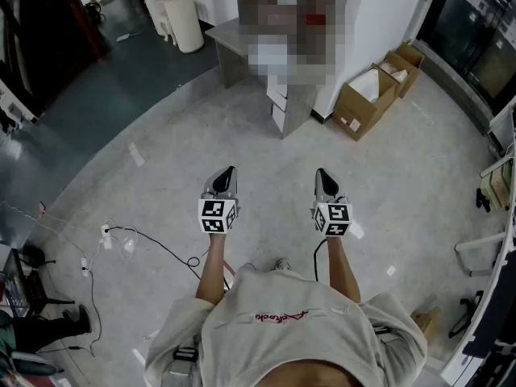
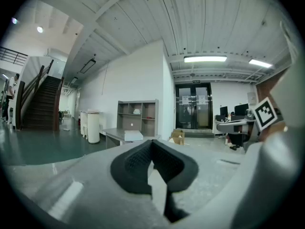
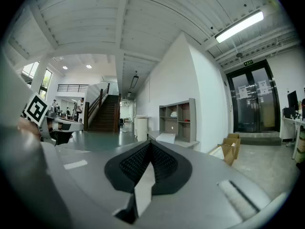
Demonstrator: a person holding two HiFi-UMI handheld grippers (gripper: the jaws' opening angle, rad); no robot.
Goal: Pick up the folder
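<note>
My left gripper (image 1: 228, 172) and right gripper (image 1: 322, 174) are held side by side at waist height over bare floor, both pointing ahead toward a grey desk (image 1: 231, 51). In the left gripper view the jaws of the left gripper (image 2: 151, 142) are shut with nothing between them. The right gripper (image 3: 151, 143) is shut and empty too. A flat pale thing (image 2: 131, 135) lies on the desk (image 2: 112, 133) in front of a shelf unit (image 2: 138, 114). It also shows in the right gripper view as a pale slab (image 3: 167, 138). I cannot tell whether it is the folder. Both grippers are well short of the desk.
Open cardboard boxes (image 1: 375, 91) sit on the floor right of the desk. A white bin (image 1: 184, 21) stands at the back left. Cables and a power strip (image 1: 121, 240) trail over the floor at my left. Glass doors (image 3: 251, 99) and a staircase (image 2: 42, 104) lie beyond.
</note>
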